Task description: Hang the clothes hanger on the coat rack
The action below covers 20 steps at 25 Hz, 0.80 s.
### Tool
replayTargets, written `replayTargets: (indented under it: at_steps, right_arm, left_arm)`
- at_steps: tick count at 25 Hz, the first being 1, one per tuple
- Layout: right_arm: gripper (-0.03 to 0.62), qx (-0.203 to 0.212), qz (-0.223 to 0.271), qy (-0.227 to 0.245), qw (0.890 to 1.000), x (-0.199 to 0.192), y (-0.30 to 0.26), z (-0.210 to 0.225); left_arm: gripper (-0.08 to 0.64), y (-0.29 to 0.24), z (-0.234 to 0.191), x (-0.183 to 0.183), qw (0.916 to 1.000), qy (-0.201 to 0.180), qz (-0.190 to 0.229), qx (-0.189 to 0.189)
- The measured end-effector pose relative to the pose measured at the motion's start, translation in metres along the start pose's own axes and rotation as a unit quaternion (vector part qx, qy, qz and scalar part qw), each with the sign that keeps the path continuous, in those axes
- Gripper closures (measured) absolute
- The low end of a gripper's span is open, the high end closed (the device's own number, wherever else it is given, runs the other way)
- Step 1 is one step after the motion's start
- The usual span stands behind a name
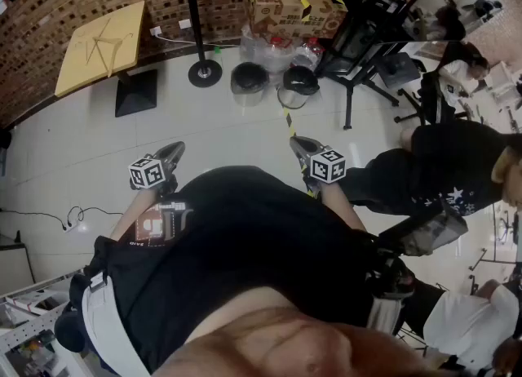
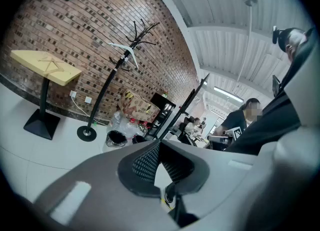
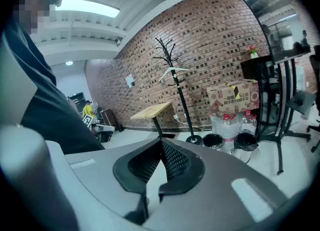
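Observation:
A black coat rack [image 1: 196, 20] stands by the brick wall, and a white hanger [image 2: 126, 50] hangs on one of its upper branches [image 3: 171, 72]. A wooden hanger [image 1: 106, 41] lies on the yellow table [image 1: 81, 69] to the rack's left. Both grippers are held close to the person's body, far from the rack. My left gripper [image 1: 171, 155] is shut, its tips [image 2: 159, 145] meeting with nothing between them. My right gripper [image 1: 300, 148] is also shut and empty [image 3: 161, 144].
Right of the rack's base stand two black bins [image 1: 249, 82], water bottles [image 1: 277, 45] and a cardboard box [image 1: 289, 0]. A black stand [image 1: 359, 49] and seated people [image 1: 457, 163] fill the right side. White tiled floor lies between me and the rack.

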State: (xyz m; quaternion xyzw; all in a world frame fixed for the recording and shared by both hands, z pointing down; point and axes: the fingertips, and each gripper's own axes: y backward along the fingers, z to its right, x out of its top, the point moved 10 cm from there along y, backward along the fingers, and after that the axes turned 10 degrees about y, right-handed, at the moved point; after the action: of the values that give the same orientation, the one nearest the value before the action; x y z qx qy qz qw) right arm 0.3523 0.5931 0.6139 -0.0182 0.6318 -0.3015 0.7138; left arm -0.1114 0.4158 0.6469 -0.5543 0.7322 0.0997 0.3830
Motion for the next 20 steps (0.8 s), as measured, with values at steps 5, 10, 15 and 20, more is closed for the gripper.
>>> replayTargets:
  at_steps: [5, 10, 15, 20]
  right_arm:
    - [0.578, -0.006, 0.001, 0.000, 1.000, -0.009, 0.019, 0.019]
    - [0.578, -0.008, -0.005, -0.008, 1.000, -0.008, 0.012, 0.024]
    - [0.578, 0.004, -0.016, -0.001, 1.000, 0.005, -0.022, 0.020]
    - [0.578, 0.016, -0.031, 0.019, 0.999, 0.036, -0.085, 0.014]
  left_arm:
    - [0.560, -0.020, 0.016, -0.014, 1.0000, -0.001, -0.007, -0.005]
    - [0.560, -0.025, 0.014, -0.010, 0.9999, 0.002, -0.013, -0.009]
    - [0.560, -0.015, -0.012, 0.000, 0.9999, 0.013, -0.005, -0.001]
    - [0.560, -0.003, -0.062, 0.022, 0.9994, 0.031, 0.012, 0.005]
